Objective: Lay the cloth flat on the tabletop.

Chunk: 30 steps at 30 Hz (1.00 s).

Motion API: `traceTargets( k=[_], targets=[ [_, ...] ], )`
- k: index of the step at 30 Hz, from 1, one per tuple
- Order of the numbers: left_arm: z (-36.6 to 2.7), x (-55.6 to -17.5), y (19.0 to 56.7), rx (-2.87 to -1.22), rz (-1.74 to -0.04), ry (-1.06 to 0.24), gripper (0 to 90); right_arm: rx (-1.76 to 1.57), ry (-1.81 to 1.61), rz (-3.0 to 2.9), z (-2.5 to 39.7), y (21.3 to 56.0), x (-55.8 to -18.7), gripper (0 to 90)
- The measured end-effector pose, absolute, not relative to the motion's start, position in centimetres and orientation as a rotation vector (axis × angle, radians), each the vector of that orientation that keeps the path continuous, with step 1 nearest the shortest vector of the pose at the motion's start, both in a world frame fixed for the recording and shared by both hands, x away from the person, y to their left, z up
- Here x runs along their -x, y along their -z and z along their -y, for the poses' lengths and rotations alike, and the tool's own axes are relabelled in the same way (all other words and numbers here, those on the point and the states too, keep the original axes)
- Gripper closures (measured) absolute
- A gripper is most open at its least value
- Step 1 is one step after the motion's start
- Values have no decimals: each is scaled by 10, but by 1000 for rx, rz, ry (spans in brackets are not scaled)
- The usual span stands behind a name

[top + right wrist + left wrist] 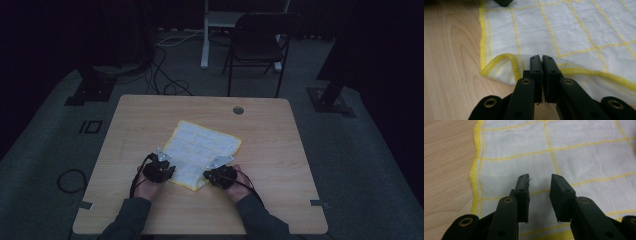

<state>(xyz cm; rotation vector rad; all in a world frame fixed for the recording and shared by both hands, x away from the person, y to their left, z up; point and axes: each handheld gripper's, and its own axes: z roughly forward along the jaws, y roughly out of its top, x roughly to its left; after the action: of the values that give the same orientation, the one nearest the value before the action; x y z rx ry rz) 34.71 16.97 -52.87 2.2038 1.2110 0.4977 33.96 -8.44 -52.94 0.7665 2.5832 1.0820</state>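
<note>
Dim room, folding chair point(257, 42) behind: on the wooden worktop point(150, 115) lies a white, yellow-gridded cloth point(200, 150), unlabelled. Left gripper point(540, 181) gapes above it; right gripper point(541, 60) pinches its near hem.

The room is dimly lit. A light wooden table point(150, 125) with rounded corners and a round cable port point(238, 110) near its far edge stands on grey carpet point(350, 150). Beyond the table stands a black folding chair point(257, 45), with a white stand point(212, 25) just beside it. Black cables point(165, 75) lie on the carpet, and another cable loop point(71, 180) lies beside the table. Dark support bases point(92, 87) flank the area.
</note>
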Motion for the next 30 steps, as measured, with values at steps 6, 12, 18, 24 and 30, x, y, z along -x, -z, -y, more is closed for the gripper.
traceTargets(
  k=[6, 12, 18, 24, 30],
  targets=[
    [-172, -344, 529, -2201, -1215, -489, 695, -758, -1048, -2582, 100, 524, -330, 887],
    [-171, -340, 529, -2188, -1231, -475, 697, -831, -1053, -2554, 133, 522, -320, 887],
    [-163, -332, 529, -2189, -1229, -454, 694, -872, -1040, -2545, 150, 526, -310, 885],
    [-154, -315, 529, -2205, -1187, -411, 677, -941, -1022, -2526, 168, 528, -304, 882],
    [-143, -306, 529, -2198, -1110, -380, 663, -993, -1004, -2500, 183, 529, -301, 880]
  ],
)
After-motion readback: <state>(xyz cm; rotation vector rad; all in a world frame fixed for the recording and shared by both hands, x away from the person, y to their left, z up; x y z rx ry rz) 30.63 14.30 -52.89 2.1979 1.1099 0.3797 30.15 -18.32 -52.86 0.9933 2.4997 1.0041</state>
